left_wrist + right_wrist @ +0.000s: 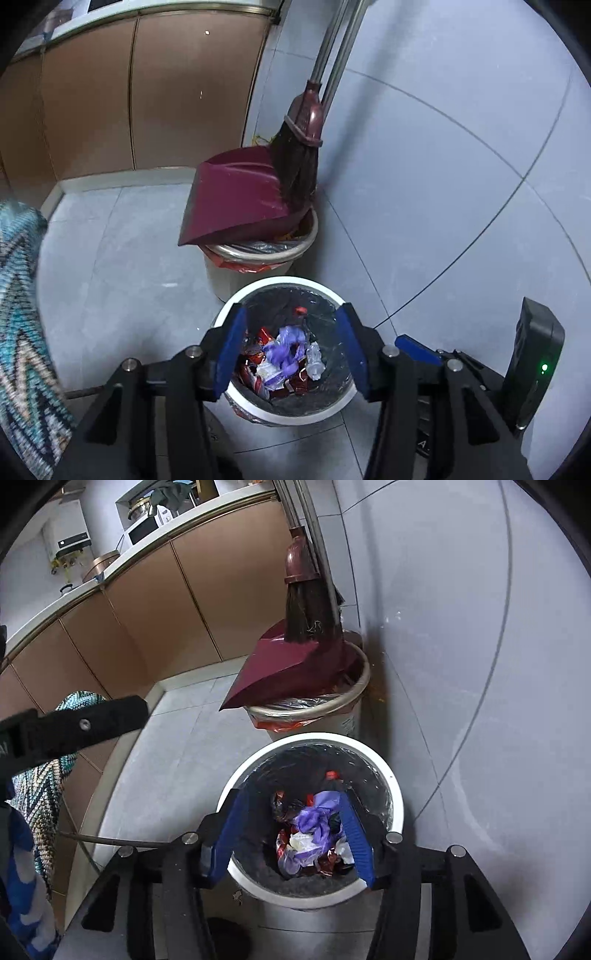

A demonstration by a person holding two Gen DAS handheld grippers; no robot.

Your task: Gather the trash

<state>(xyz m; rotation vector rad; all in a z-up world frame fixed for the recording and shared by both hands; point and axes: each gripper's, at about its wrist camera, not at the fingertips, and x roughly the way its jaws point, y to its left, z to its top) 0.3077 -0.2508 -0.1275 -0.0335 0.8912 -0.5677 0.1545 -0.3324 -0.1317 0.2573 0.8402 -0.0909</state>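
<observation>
Left gripper (291, 356) sits nearest the lens, jaws parted about halfway, nothing between the blue pads, hovering over the white bin (236, 299). Right gripper (291, 840) is in the same pose: jaws apart, empty, tilted down into the same bin. In the left wrist view its blue fingertip shows just right of the left tool. Both tools are likely angled down over the bin mouth because the trash sits there; probably lining up to grab the liner or its contents.

Containers, 2:
- White bin (397, 786), directly under and ahead of both tools. Black liner (369, 771) folded over the rim. Inside: purple glove or bag (314, 819), red wrappers (264, 338), clear crumpled plastic (316, 358), a red-capped bottle (331, 775) at the far side. Roughly half full; can't tell how deep.
- Beige bin (229, 277), just beyond the white one, nearly touching it. Clear liner over a red one at the rim. A maroon dustpan (236, 199) rests tilted on its rim, covering most of the opening, contents mostly hidden. A broom (299, 158) stands in the dustpan and leans against the wall corner, parked there for storage, I'd guess.

Patterned knit fabric (18, 295), left of the left tool; can't tell what it is.
</observation>
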